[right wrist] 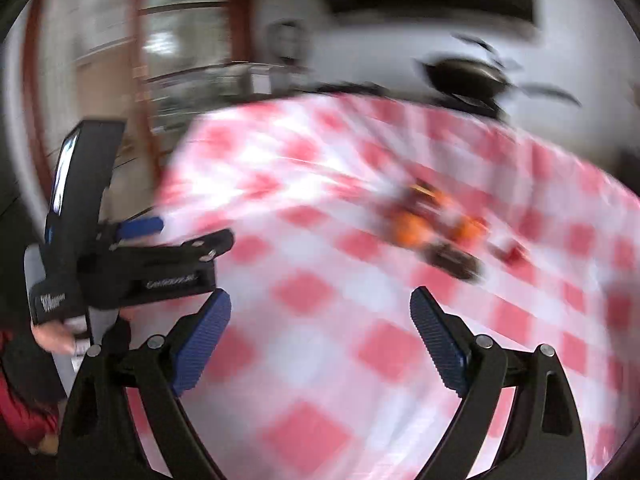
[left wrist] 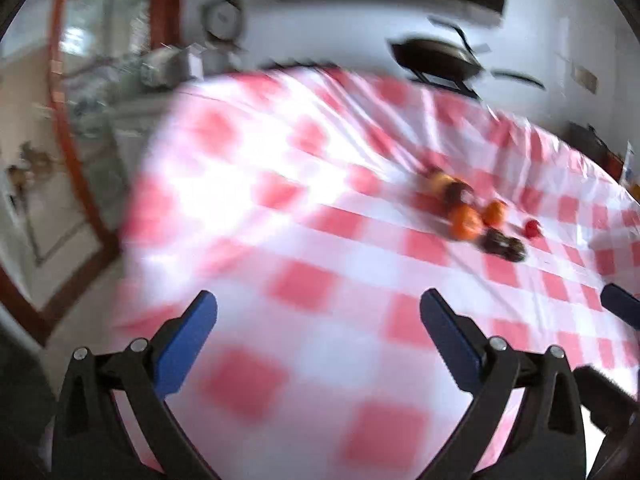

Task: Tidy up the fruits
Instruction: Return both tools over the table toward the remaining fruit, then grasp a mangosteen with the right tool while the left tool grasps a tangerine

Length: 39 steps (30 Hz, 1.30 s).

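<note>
While both views are blurred, the fruits (left wrist: 476, 216) are seen clustered on the checked tabletop (left wrist: 280, 208), well ahead of the left claw (left wrist: 318, 316) and right claw (right wrist: 320, 312), both wide open and empty. Round, probably smooth-skinned pieces are best gripped gently across the middle.

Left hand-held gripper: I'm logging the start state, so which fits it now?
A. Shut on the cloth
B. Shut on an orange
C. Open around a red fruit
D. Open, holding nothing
D: the left hand-held gripper has its jaws spread over bare cloth, with the oranges lying farther ahead.
</note>
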Each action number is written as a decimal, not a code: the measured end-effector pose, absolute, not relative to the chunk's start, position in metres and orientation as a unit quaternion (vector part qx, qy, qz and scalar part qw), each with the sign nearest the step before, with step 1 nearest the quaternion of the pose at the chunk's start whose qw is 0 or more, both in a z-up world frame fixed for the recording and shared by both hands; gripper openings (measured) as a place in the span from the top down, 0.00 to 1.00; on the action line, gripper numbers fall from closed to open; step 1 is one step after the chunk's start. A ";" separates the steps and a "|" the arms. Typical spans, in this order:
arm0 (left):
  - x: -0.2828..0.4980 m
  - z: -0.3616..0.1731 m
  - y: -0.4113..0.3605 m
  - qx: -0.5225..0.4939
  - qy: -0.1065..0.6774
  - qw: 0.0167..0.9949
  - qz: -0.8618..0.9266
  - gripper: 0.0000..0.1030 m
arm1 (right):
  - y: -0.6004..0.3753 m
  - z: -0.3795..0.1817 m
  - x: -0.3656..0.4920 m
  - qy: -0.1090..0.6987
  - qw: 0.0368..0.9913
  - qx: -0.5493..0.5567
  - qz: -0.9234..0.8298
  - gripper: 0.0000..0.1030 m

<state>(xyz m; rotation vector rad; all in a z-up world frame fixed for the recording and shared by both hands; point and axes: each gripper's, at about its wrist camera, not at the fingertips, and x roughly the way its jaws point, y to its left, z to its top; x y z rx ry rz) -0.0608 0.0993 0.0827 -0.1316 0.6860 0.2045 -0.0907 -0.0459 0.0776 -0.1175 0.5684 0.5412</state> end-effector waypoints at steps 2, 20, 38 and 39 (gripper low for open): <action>-0.020 0.056 0.094 -0.079 0.356 0.928 0.078 0.01 | -0.088 0.065 -0.060 0.297 0.929 -0.030 0.219 0.14; 0.046 0.029 0.092 -0.221 0.362 0.905 -0.026 0.01 | -0.142 -0.013 0.101 0.394 0.907 -0.001 0.150 0.21; 0.046 0.030 0.080 -0.195 0.359 0.912 -0.032 0.01 | -0.122 -0.017 0.096 0.398 0.901 -0.018 0.172 0.62; 0.046 0.030 0.080 -0.194 0.359 0.912 -0.032 0.01 | -0.127 -0.015 0.087 0.392 0.904 -0.001 0.173 0.62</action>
